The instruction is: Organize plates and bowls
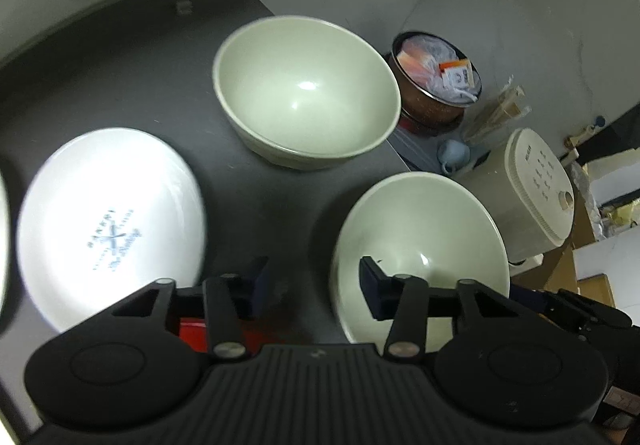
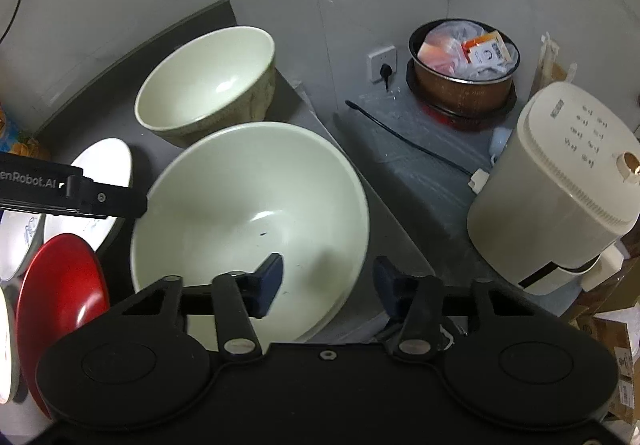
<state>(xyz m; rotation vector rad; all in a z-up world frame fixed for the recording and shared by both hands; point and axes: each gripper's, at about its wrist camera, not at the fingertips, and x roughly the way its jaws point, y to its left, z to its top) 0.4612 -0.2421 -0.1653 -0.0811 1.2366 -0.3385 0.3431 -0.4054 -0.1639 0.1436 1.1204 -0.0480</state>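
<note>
Sorting barely begun — near bowl (image 2: 248,213) at 12 o'clock, far bowl (image 1: 306,89) at 11, white plate (image 1: 108,221) and red plate (image 2: 60,301) at 9, unstacked on table (image 1: 120,85) | left gripper (image 1: 312,289) fingers spread, empty | right gripper (image 2: 326,281) fingers spread astride near bowl's rim, not clamped

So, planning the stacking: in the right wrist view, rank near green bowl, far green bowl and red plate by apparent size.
1. Near green bowl, though closest to the camera.
2. Far green bowl.
3. Red plate, partly hidden, so unsure.
</note>
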